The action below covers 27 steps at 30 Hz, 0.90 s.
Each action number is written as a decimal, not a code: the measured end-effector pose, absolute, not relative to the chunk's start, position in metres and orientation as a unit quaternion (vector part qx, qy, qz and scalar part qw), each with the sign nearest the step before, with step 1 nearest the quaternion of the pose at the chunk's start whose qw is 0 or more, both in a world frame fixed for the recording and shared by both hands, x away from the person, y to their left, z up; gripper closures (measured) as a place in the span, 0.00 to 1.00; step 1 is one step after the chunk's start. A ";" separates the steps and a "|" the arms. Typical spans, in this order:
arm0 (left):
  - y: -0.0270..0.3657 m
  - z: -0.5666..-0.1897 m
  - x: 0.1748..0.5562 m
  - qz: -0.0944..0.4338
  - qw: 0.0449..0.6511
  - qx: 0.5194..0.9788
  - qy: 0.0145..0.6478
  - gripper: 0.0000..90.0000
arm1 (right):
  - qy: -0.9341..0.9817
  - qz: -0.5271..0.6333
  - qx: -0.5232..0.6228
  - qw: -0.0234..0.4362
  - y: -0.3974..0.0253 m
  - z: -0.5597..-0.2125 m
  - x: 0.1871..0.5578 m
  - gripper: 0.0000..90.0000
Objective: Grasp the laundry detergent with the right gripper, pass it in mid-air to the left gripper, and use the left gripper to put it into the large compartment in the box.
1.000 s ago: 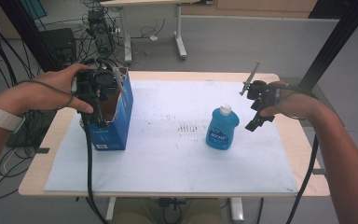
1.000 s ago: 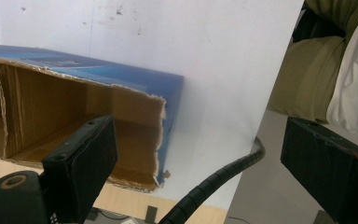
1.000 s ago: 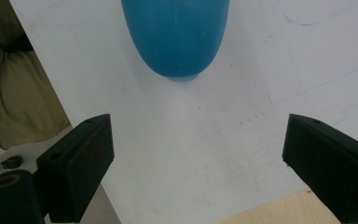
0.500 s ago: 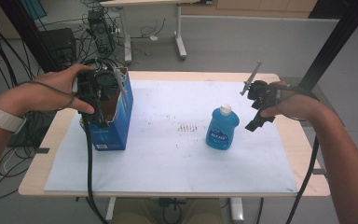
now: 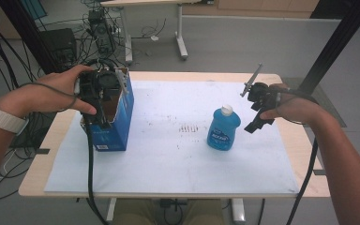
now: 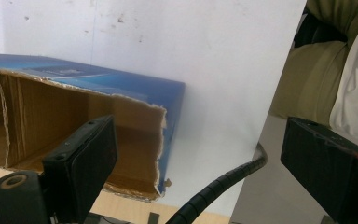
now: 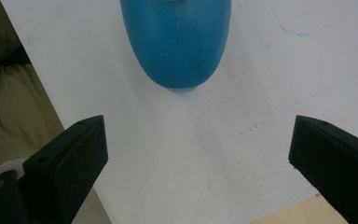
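From the high view, my left gripper sits at the open top of the blue box, which stands on the white sheet at the table's left; I judge it is there to steady the box. My right gripper hovers just beside the blue bottle, near enough to reach it.

In the left gripper view the jaws stand wide, one over the box's torn cardboard mouth, gripping nothing.

In the right gripper view the jaws are wide and empty, lined up on the bottle ahead, not touching it.
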<state>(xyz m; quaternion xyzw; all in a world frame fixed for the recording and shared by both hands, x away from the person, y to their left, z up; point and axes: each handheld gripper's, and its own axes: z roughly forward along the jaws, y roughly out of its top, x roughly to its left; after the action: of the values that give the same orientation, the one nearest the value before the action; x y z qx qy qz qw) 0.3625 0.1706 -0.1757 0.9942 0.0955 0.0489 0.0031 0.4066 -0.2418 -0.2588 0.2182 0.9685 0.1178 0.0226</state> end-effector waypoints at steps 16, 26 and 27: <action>0.167 -0.183 0.362 0.047 0.011 0.994 0.094 0.13 | 0.965 0.150 0.212 0.035 -0.239 -0.273 0.404 0.05; 0.165 -0.187 0.362 0.047 0.013 0.995 0.089 0.13 | 0.959 0.171 0.224 0.043 -0.243 -0.282 0.403 0.05; 0.164 -0.187 0.362 0.047 0.013 0.995 0.089 0.13 | 0.958 0.173 0.224 0.043 -0.243 -0.283 0.403 0.05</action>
<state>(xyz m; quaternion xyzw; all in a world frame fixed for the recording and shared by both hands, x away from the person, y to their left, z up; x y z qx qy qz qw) 0.3624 0.1644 -0.1872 0.9948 0.0893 0.0471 0.0133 0.4033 -0.2432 -0.2828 0.2239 0.9582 0.1729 0.0428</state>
